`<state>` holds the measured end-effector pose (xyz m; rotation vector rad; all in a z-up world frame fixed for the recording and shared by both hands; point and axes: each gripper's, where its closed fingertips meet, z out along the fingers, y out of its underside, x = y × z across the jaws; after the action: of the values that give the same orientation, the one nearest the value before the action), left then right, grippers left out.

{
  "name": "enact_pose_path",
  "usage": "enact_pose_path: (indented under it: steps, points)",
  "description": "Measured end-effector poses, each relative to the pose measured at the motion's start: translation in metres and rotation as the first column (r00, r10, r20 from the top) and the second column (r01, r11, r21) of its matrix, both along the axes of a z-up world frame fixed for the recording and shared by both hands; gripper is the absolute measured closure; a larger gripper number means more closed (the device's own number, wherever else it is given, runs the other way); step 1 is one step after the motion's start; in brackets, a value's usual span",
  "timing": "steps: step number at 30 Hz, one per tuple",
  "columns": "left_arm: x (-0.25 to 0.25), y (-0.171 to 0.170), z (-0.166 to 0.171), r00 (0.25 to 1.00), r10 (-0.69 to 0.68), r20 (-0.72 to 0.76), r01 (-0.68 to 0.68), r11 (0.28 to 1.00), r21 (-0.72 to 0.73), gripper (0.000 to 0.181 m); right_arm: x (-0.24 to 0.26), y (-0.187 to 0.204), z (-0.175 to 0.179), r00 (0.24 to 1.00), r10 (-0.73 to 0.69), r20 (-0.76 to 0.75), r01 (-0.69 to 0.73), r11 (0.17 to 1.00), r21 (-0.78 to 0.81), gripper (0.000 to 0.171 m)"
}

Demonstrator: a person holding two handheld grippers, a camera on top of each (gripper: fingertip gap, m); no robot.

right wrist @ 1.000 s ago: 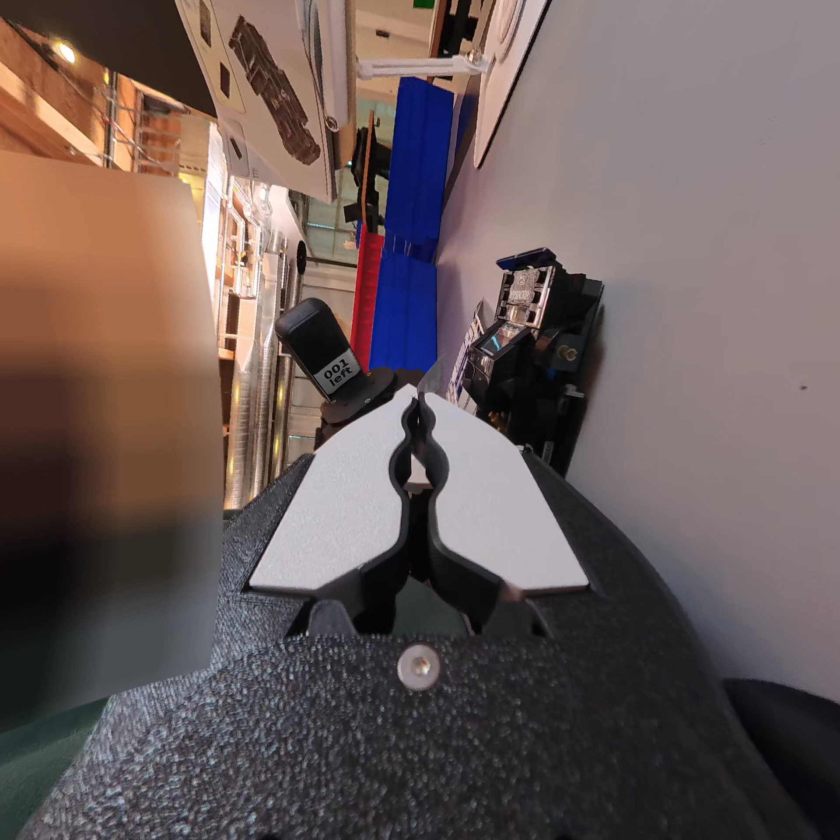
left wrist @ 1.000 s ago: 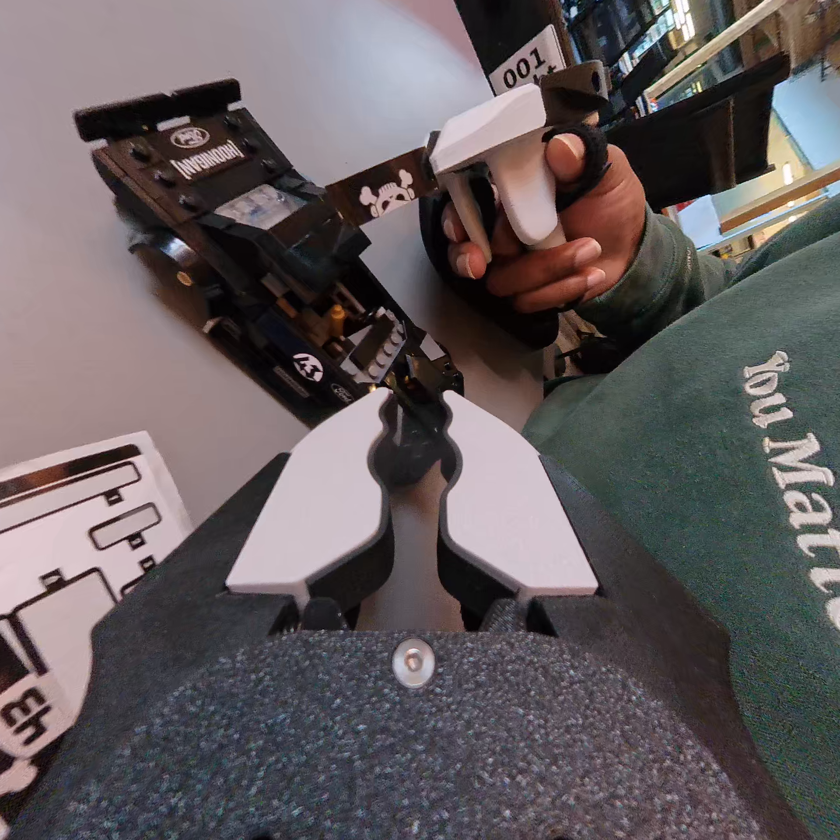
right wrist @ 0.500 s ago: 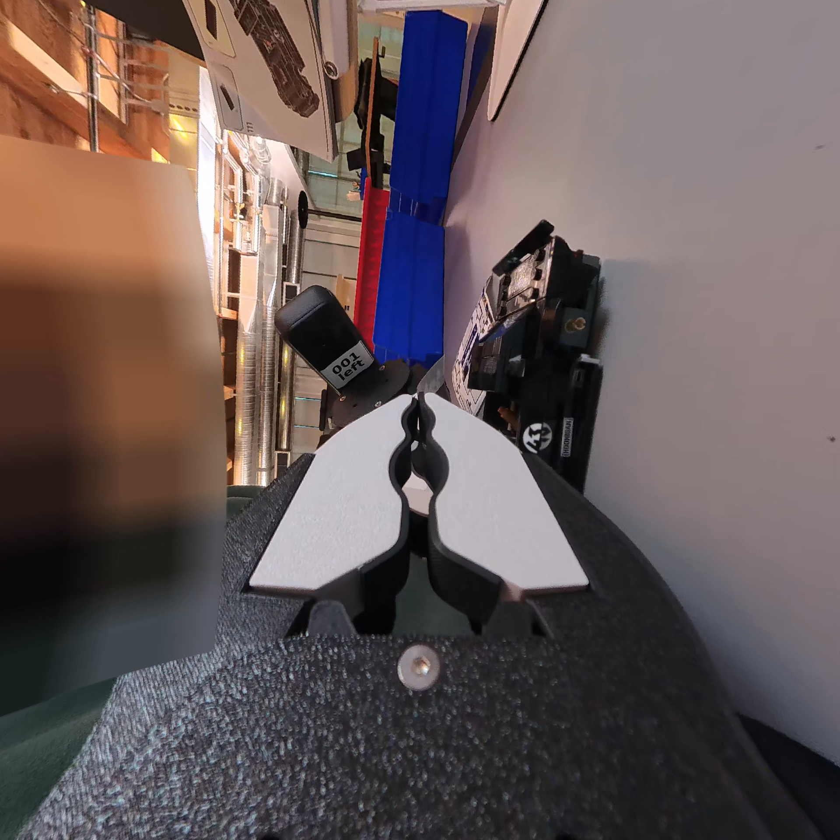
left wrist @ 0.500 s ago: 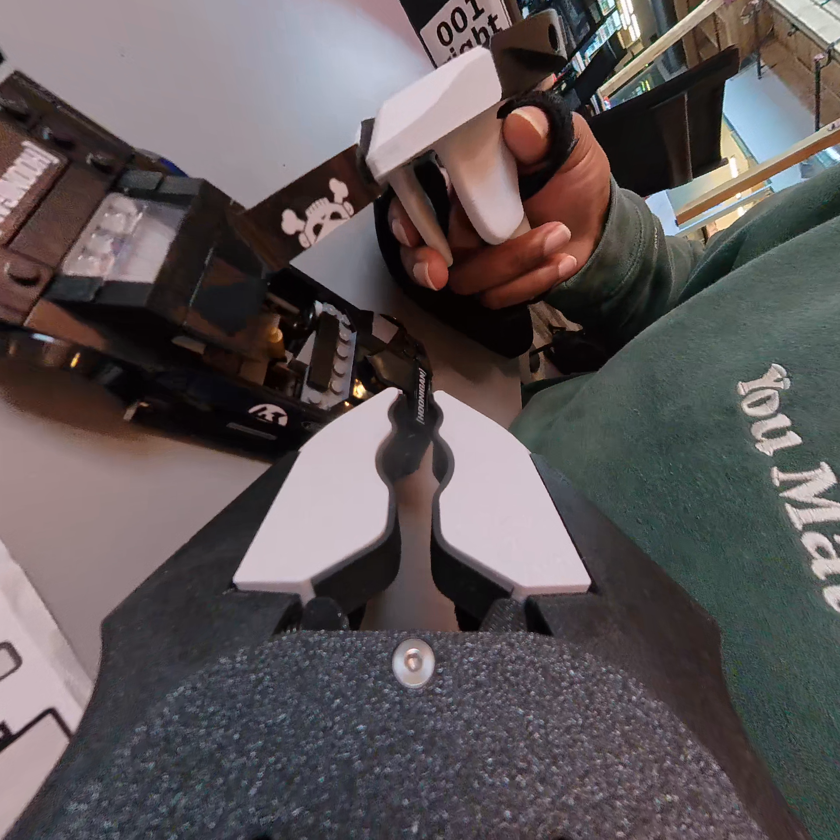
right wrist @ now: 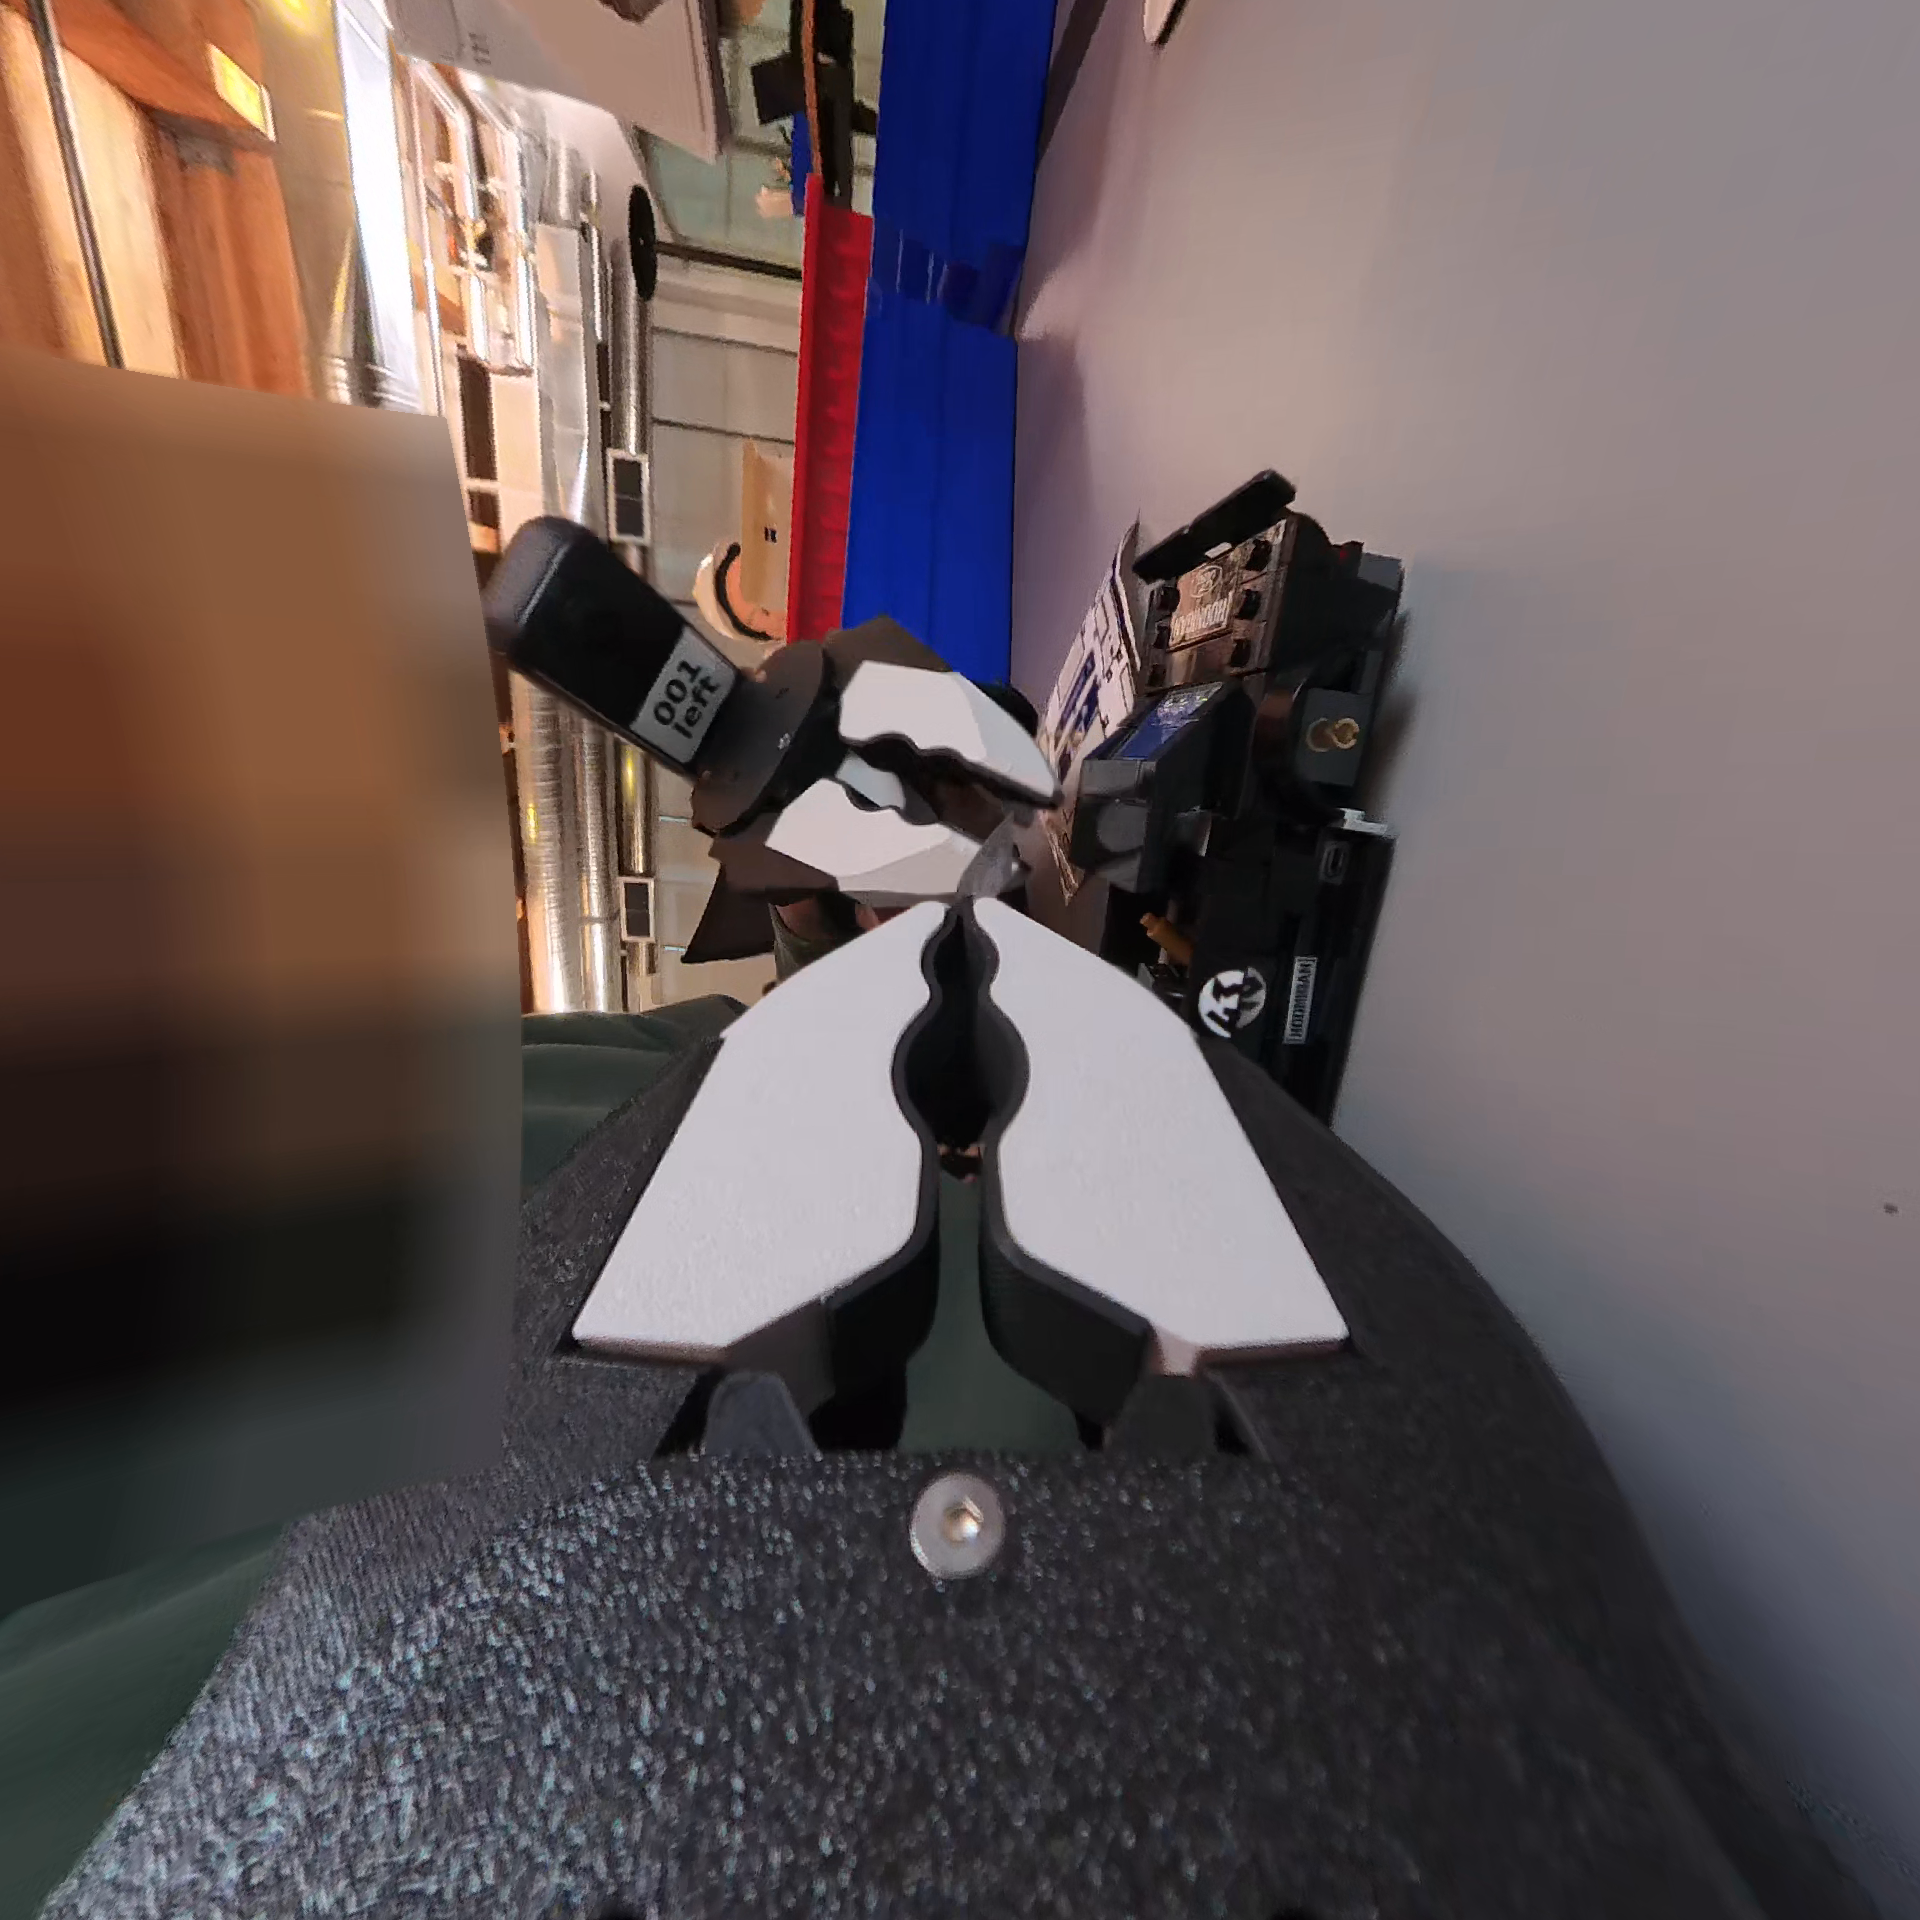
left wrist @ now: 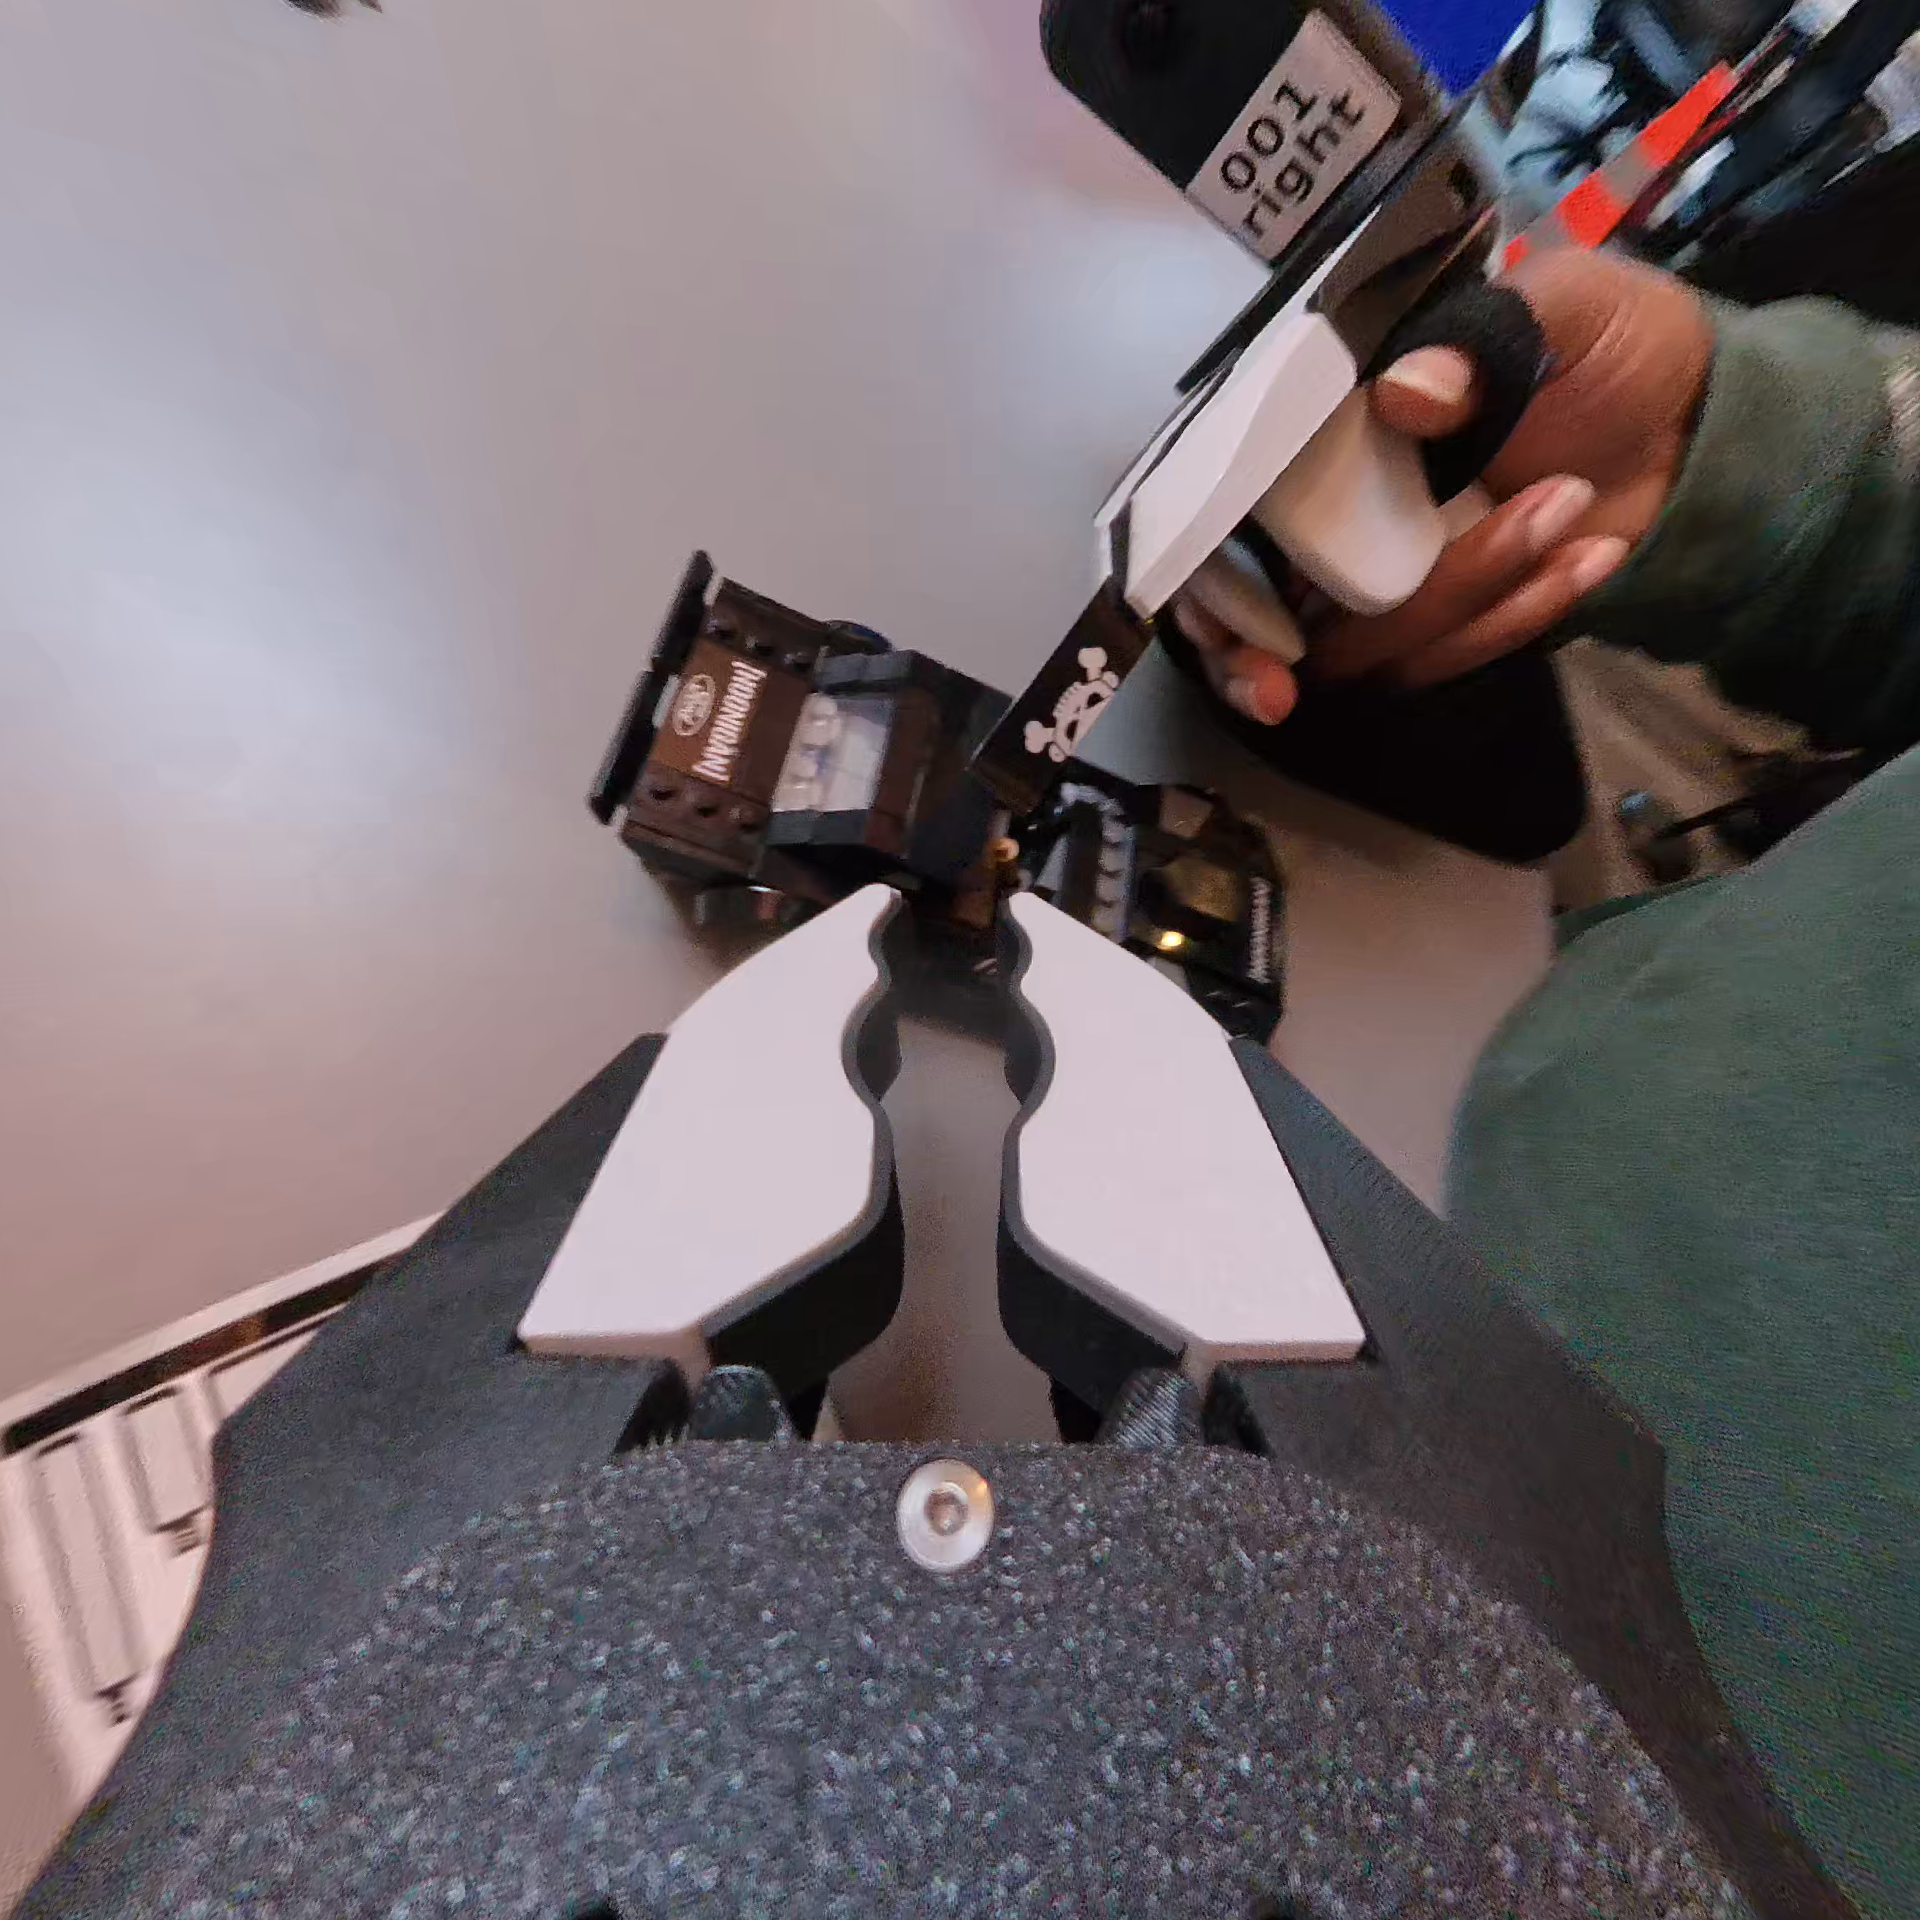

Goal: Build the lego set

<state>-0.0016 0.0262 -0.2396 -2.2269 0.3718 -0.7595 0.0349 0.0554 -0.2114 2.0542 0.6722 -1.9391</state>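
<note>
The left gripper (left wrist: 948, 909) is being shown with its jaws slightly apart, the tips reaching the near edge of the black lego car (left wrist: 831, 769); whether the model is being pinched cannot be told from the left wrist view. Just beyond and to the right of those tips, a black sticker strip (left wrist: 1070, 712) bearing a white skull emblem is being held over the car's middle by the right gripper (left wrist: 1132, 613), whose white handle is being grasped by a hand (left wrist: 1538, 499) in a green sleeve (left wrist: 1787, 488). A white sheet with black outlines (left wrist: 114, 1455) is being seen low to the left, blurred.

In the right wrist view, the right gripper (right wrist: 961, 914) is being shown with its tips together on the thin strip (right wrist: 992, 862), seen almost edge-on. The left gripper (right wrist: 1039, 821) is being seen ahead, its jaws open toward the car (right wrist: 1278, 790), which is resting on the grey table (right wrist: 1610, 520). Only this view is showing the blue and red panels (right wrist: 925, 343) far beyond.
</note>
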Motion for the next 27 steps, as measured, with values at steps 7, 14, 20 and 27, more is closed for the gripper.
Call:
enact_pose_path:
  steps: [7,14,20,27]
  points:
    - [-0.004,0.007,-0.005,0.988,-0.014,-0.157,0.027,0.996,0.086,0.163,-0.007,-0.003,-0.006,0.995,0.094,0.036,-0.092,0.994,-0.055,0.171]
    - [-0.003,0.008,0.0,0.987,-0.024,-0.157,0.044,0.991,0.126,0.163,-0.013,-0.002,-0.008,0.991,0.128,0.045,-0.124,0.99,-0.069,0.171]
    - [-0.001,0.007,0.0,0.988,-0.039,-0.147,0.058,0.99,0.128,0.163,-0.014,-0.002,-0.01,0.989,0.136,0.051,-0.132,0.989,-0.072,0.171]
    - [0.004,0.007,-0.001,0.985,-0.058,-0.163,0.082,0.986,0.144,0.164,-0.012,-0.001,-0.01,0.988,0.147,0.053,-0.143,0.988,-0.064,0.171]
